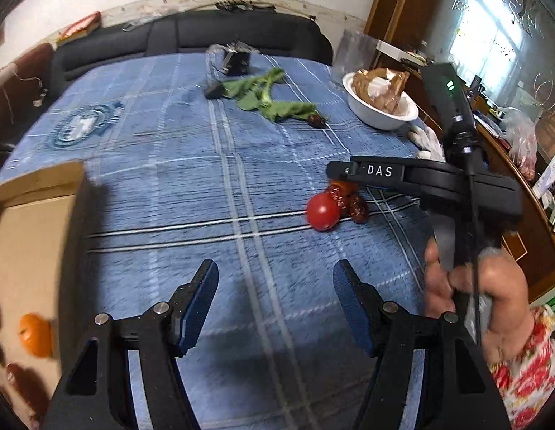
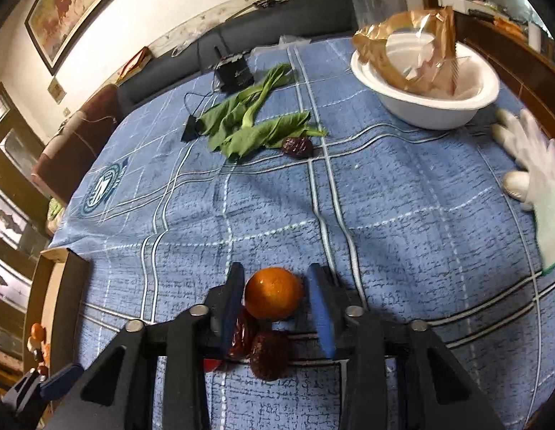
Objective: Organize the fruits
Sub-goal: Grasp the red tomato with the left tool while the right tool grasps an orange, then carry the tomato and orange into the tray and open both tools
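Note:
A small orange [image 2: 273, 294] lies on the blue checked cloth [image 2: 402, 215], and my right gripper [image 2: 275, 276] is shut on it, a blue pad against each side. Just behind it lie two dark dates [image 2: 268, 353] and a red tomato [image 1: 322, 211]. In the left wrist view the right gripper [image 1: 340, 179] hangs over this cluster, held by a hand [image 1: 456, 286]. My left gripper [image 1: 276, 268] stands open over bare cloth with nothing between its fingers. A cardboard box [image 1: 30, 222] at the left edge holds another orange [image 1: 35, 335] and dark fruits.
A white bowl [image 2: 427, 82] with brown wrapping stands at the far right. Green leaves [image 2: 248, 125], a lone date [image 2: 297, 147] and a small black device [image 2: 234, 71] lie toward the back. A white glove [image 2: 528, 157] rests at the right edge. A dark sofa runs behind the table.

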Available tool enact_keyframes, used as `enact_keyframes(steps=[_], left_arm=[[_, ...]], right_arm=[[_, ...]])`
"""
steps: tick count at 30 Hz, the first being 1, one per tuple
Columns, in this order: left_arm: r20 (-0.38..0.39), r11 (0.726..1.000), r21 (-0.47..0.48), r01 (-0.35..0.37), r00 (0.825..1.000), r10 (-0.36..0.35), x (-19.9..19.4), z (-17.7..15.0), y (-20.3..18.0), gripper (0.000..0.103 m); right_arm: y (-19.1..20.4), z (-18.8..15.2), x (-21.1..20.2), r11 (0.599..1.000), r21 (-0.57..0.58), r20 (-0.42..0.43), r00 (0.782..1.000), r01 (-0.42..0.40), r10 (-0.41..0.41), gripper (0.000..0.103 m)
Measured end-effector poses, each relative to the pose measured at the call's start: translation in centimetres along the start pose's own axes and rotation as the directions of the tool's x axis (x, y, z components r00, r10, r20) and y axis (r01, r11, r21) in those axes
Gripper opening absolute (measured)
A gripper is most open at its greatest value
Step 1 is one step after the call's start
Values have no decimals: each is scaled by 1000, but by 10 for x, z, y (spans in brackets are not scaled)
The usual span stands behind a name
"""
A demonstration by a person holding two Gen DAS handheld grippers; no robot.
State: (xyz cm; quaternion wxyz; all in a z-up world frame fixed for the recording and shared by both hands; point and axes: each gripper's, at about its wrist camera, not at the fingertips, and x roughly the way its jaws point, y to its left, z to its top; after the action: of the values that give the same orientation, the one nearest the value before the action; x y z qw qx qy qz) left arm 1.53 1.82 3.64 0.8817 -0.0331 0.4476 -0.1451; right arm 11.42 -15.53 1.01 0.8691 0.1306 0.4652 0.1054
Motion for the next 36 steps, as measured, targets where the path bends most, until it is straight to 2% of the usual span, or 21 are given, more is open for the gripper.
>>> enact_keyframes(steps=[4,8,12,13,14,15,16,18,21,23,28,31,36], left_arm=[[-19,999,3,45,999,-45,23,13,-9,65],[-30,997,45,65,997,-64,44,26,-18,65],[-49,991,97,90,995,-86,64,32,-27,63],[-37,990,115,78,997,-74,65,31,-29,58],[-30,988,138,66,998,-63,67,31,-33,39],[-27,987,152,54,998,-51,68,31,-35,32],[-30,987,153,55,998,-51,69,31,-36,27],[-33,988,138,61,998,-57,66,30,-35,27],[-14,992,116,47,999,-46,51,26,-30,27],[10,996,75,56,998,-56,29,22,-20,27],[75,1000,9,17,997,-18,-27,8,9,27],[98,999,-32,-17,995,21,-61,-1,38,27],[122,987,-111,-118,984,131,-111,-13,104,27]], right_arm=[[-13,-3,-14,998,49,24,999,-42,41,31],[-29,-9,-34,993,90,59,996,-79,73,31],[-37,-19,-49,994,82,75,995,-72,66,32],[-37,-21,-52,995,77,80,995,-69,63,32],[-37,-23,-56,995,72,84,995,-64,58,32],[-37,-25,-58,996,68,88,995,-62,56,32],[-35,-26,-59,996,66,90,994,-64,58,32],[-33,-28,-61,996,62,91,994,-65,59,32],[-26,-31,-67,996,49,95,993,-79,74,32],[-15,-33,-73,996,27,104,991,-88,85,32],[19,-40,-82,991,-33,102,986,-129,132,32],[54,-46,-84,983,-90,91,981,-160,168,32],[126,-58,-83,954,-202,54,970,-223,238,32]])
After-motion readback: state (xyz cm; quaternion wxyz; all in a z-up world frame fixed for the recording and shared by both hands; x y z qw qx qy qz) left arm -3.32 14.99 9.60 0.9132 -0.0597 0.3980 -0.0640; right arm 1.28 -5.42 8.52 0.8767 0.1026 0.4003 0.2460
